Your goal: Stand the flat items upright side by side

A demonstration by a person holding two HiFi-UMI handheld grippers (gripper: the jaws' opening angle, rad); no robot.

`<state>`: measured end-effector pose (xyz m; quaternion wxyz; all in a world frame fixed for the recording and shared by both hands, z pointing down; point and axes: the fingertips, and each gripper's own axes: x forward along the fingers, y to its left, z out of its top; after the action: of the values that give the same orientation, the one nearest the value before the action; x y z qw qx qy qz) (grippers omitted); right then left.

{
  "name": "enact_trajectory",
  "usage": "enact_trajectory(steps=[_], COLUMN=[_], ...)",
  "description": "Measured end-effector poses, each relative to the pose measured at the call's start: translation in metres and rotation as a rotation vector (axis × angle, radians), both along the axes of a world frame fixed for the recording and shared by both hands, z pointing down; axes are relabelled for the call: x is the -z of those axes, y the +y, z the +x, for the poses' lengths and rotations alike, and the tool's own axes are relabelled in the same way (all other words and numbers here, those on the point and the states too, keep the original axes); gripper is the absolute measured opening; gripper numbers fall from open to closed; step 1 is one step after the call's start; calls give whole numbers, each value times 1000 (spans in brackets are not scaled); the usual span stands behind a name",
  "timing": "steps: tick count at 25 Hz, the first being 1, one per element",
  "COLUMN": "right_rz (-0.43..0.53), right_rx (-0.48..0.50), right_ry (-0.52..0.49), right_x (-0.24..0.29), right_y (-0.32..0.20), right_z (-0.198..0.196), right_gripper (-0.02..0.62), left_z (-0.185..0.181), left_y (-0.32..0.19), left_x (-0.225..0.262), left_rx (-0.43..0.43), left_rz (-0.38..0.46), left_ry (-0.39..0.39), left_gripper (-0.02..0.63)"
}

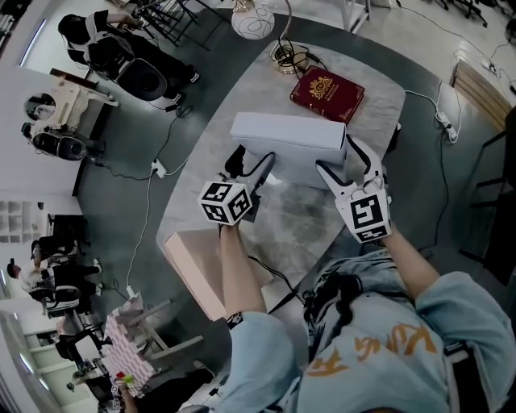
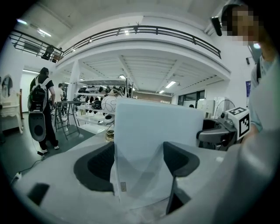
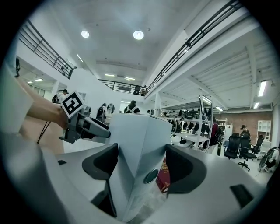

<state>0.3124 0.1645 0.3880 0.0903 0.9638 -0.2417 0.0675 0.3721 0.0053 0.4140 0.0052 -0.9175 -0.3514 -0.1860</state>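
Near the middle of the counter (image 1: 282, 234), the white box (image 1: 286, 137) sits crosswise in front of me, and I have 1 hand-held gripper on each of its 2 ends. The left hand-held gripper (image 1: 251, 161) is closed on the box's left end. In the left gripper view its 2 dark pads (image 2: 94, 166) sit against the box's (image 2: 153, 144) opposite faces, and the box rises tall and narrow between them. The right hand-held gripper (image 1: 337, 155) clamps the other end. In the right gripper view a corner edge of the box (image 3: 140, 148) points at the camera, with a pad (image 3: 103, 164) pressed on each side of it. Each gripper also shows in the other's view, the right one (image 2: 223, 131) beyond the box on the right and the left one (image 3: 83, 124) beyond it on the left.

I cannot tell from any view whether the underside of the box touches the counter.

Toward the far edge of the counter a red book (image 1: 326, 94) lies flat, well apart from the box. A sliver of it (image 3: 162, 177) shows past the box in the right gripper view. Beyond the book, at the far edge, a coiled cable (image 1: 289, 58) rests beside a round white lamp (image 1: 252, 20). At the near left edge a flat tan box (image 1: 197, 270) lies with part of it over the counter's rim.
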Motion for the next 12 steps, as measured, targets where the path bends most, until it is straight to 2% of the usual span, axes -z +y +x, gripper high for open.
enact_trajectory(steps=[4, 12], right_rz=[-16, -34], right_rx=[14, 50], right_ry=[13, 9], right_x=[0, -3], right_y=[-3, -1], right_z=[-12, -14], right_gripper=[344, 342], left_z=[-13, -18], left_y=[-4, -8], left_x=[0, -5], left_rx=[30, 100], left_rz=[-8, -64], left_ry=[18, 0], left_gripper=[351, 347])
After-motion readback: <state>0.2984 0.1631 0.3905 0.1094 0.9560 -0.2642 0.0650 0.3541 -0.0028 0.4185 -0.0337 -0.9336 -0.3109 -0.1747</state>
